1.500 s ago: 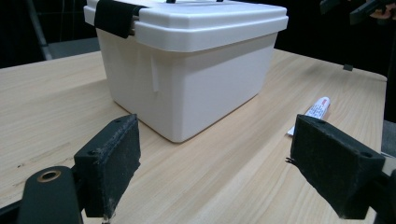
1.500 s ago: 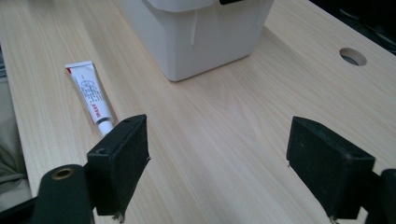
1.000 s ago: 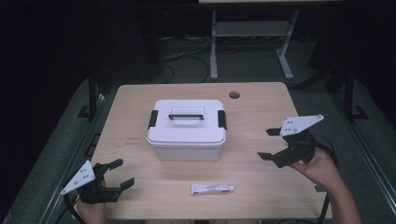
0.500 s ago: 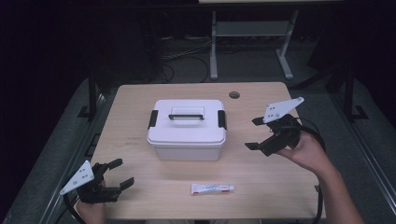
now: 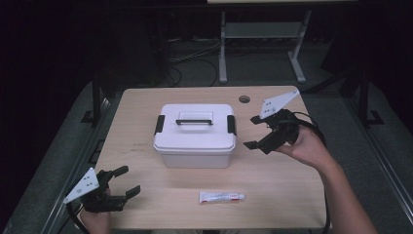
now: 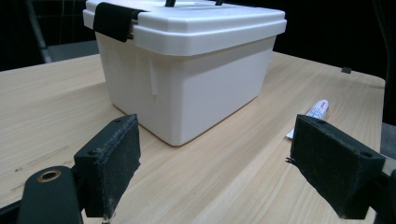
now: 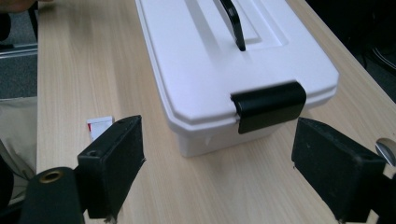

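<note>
The white lidded box, mid-tabletop, looks rigid and smooth-sided (likely slippery), so its black side latch seems the surest hold for the right gripper, fingers spread wide, while the left gripper waits open at the near-left corner.

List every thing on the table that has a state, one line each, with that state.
White box: lid on, upright on the table.
Right-side latch: down over the lid's edge.
Left-side latch: down.
Carry handle: folded flat on the lid.
Tube: lying flat in front of the box, untouched.
Left gripper: open, holding nothing.
Right gripper: open, near the right-side latch, not touching it.
</note>
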`<state>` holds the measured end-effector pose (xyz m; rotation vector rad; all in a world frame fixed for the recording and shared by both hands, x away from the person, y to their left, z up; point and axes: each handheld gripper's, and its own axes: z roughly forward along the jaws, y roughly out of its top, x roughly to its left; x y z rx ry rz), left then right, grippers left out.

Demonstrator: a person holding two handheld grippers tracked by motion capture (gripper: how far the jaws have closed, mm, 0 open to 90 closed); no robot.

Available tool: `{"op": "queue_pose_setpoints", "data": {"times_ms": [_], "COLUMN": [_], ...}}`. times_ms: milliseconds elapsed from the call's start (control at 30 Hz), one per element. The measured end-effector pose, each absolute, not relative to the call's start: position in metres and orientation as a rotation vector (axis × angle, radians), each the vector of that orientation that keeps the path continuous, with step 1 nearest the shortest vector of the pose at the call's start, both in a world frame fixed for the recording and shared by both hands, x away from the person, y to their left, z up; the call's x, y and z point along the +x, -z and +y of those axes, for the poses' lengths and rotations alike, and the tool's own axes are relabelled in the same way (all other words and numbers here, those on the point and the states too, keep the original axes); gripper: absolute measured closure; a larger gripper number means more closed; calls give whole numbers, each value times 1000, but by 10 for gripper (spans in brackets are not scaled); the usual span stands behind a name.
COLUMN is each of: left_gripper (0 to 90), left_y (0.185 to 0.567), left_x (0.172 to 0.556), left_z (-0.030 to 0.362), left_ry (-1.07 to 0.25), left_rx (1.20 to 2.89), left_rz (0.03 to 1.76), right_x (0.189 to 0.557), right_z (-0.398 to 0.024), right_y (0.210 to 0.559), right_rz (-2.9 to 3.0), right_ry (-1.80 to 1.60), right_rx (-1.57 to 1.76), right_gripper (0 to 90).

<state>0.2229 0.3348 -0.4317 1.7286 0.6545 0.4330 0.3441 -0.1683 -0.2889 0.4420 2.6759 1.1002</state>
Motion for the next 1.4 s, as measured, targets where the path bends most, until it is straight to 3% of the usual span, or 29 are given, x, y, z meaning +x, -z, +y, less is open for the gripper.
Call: {"op": "queue_pose_setpoints", "data": {"times_ms": [1400], "left_gripper": [157], "left_y": [431], "left_x": [221], "left_z": [342], "left_ry": [-432], "left_rx": [1676], "left_rz": [661], "right_x": [398], "right_z": [-72], "right_y": [273], "right_rz": [2783], "right_ry": [-1078], "right_rx": [255], "right_gripper": [177]}}
